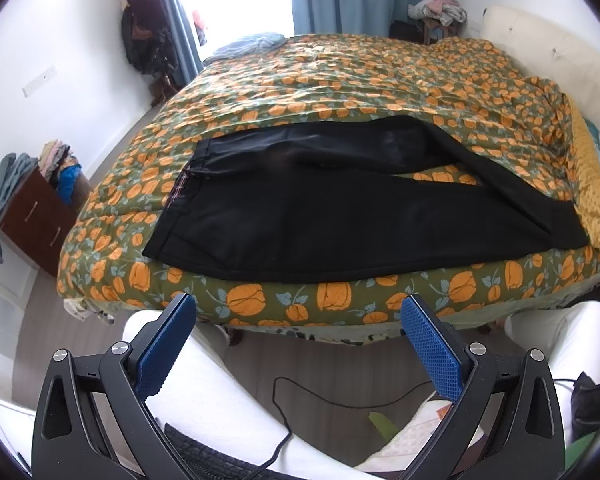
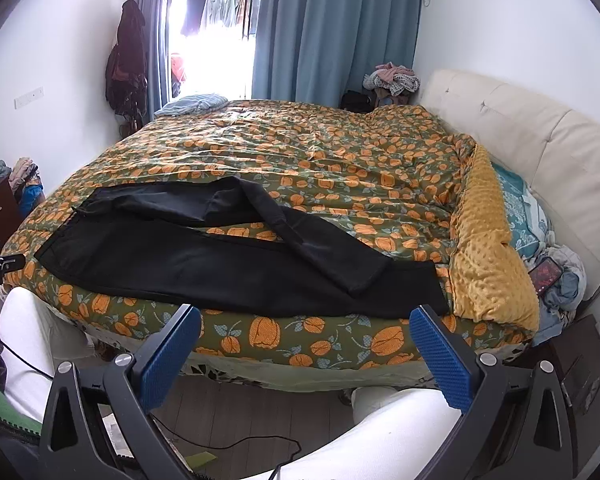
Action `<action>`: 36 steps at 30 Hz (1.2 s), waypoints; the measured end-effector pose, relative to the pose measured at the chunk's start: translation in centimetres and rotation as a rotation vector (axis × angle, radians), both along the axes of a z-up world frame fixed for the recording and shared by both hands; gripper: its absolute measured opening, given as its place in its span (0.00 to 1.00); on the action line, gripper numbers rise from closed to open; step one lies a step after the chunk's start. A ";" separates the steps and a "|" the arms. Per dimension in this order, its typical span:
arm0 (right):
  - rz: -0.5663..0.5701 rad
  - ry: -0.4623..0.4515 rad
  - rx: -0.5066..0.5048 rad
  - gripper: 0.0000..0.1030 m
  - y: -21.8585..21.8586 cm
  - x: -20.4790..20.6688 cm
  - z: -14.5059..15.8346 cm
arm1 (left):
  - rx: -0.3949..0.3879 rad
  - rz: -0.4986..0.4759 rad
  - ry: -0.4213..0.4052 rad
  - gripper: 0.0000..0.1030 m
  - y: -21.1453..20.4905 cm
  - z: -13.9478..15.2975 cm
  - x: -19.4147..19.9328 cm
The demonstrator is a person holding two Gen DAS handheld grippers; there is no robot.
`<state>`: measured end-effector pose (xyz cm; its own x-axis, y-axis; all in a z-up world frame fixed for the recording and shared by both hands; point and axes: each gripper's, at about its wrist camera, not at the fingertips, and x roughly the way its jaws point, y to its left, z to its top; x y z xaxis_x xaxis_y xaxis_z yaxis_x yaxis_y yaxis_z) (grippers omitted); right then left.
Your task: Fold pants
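Black pants (image 1: 300,216) lie flat along the near edge of the bed, waistband to the left, legs to the right. The far leg crosses over the near leg toward the cuffs. They also show in the right wrist view (image 2: 204,264). My left gripper (image 1: 298,308) is open and empty, held off the bed in front of its near edge. My right gripper (image 2: 306,320) is open and empty, also in front of the bed edge, nearer the cuff end. Neither touches the pants.
The bed has a green quilt with orange flowers (image 2: 320,160), a yellow blanket (image 2: 488,264) and a cream headboard (image 2: 540,140) at the right. A brown dresser (image 1: 36,220) stands left. The person's white-trousered legs (image 2: 380,432) and a cable (image 1: 340,400) are below.
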<state>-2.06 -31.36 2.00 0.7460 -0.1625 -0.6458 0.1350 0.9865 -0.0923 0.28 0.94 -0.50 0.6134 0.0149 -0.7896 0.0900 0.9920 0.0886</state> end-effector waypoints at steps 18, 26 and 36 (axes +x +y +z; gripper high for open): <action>-0.007 0.011 0.035 1.00 0.2 0.3 -0.6 | 0.004 -0.001 -0.001 0.99 -0.1 0.1 0.0; -0.003 0.016 0.038 1.00 0.5 0.4 -0.8 | 0.005 0.001 0.001 0.99 -0.2 0.1 0.0; 0.005 0.017 0.045 1.00 0.8 0.4 -0.9 | 0.005 0.001 0.000 0.99 -0.2 0.1 -0.1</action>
